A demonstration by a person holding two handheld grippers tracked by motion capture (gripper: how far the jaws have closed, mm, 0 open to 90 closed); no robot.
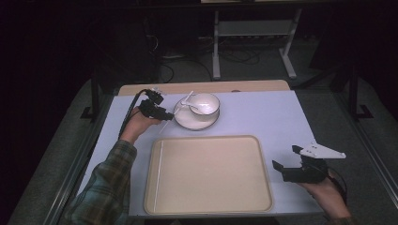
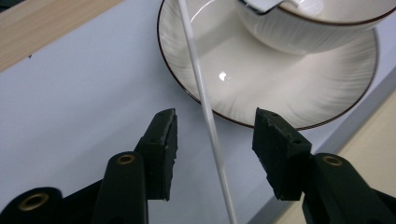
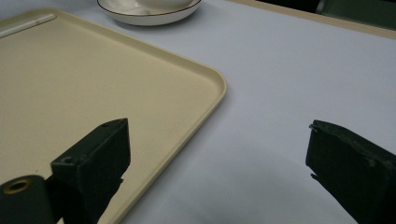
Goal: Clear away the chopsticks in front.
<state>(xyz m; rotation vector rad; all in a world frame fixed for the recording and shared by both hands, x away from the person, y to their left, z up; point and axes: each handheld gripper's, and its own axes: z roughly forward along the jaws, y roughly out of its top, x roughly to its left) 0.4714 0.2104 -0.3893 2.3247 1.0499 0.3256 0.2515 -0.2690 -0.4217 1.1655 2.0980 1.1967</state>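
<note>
Beside saucer (image 2: 280, 88) | left gripper (image 2: 215, 135) straddles white stick (image 2: 205, 107), untouched

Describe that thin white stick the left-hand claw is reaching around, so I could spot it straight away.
Start at the big beige tray in the middle of the table; just beyond its far left corner sits a white plate carrying a bowl. The thin white stick leans over that plate's left edge, running down between the open jaws of the left gripper. Unlike the broad spoon in the bowl, it is straight and slender.

Dark room: grey carpeted floor (image 1: 263, 63); white metal stand frame (image 1: 256, 33) at twelve o'clock; black cables (image 1: 183, 58) at eleven; pale-topped counter (image 1: 263, 112) with wooden far edge.
</note>
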